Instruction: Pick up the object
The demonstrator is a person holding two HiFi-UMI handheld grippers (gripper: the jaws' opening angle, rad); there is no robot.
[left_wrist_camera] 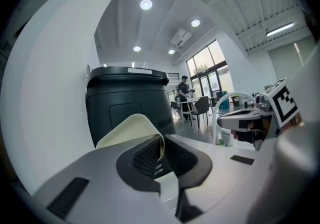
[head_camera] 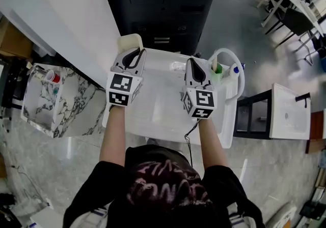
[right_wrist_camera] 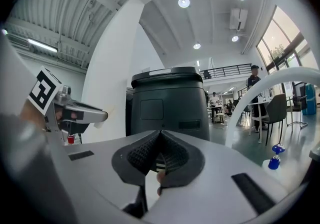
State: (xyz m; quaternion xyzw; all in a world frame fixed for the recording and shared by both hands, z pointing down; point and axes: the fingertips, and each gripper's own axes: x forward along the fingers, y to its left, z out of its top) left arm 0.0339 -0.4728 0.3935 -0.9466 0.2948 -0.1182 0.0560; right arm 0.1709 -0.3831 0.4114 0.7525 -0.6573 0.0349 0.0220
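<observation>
If the pinch loosens, head view: the left gripper (head_camera: 134, 53) is closed on only one edge of the cream pad (head_camera: 127, 41). The pad juts past its tips at upper centre-left, near the far edge of the white table (head_camera: 158, 107). A slip would likely drop it toward the dark bin (head_camera: 163, 3) beyond.
Head view, right gripper (head_camera: 194, 65): its jaws are together and empty. It sits level with the left one at centre-right and is too far off to catch a fall.
Head view, surroundings: a white hoop (head_camera: 230, 55) and a blue-capped bottle (head_camera: 234, 69) crowd the table's right end. A red cup (head_camera: 52, 76) sits well apart at far left.
Left gripper view, risk: the pad curls between the ribbed pads, so it is thin and limp, and a quick swing could peel it free.
Left gripper view, in the way: the bin fills the middle, close behind the pad, and the wall is at left.
Right gripper view, risk: the closed tips point at the bin, so a push forward could strike it.
Right gripper view, around: the hoop arcs across the right side, with the bottle at lower right.
</observation>
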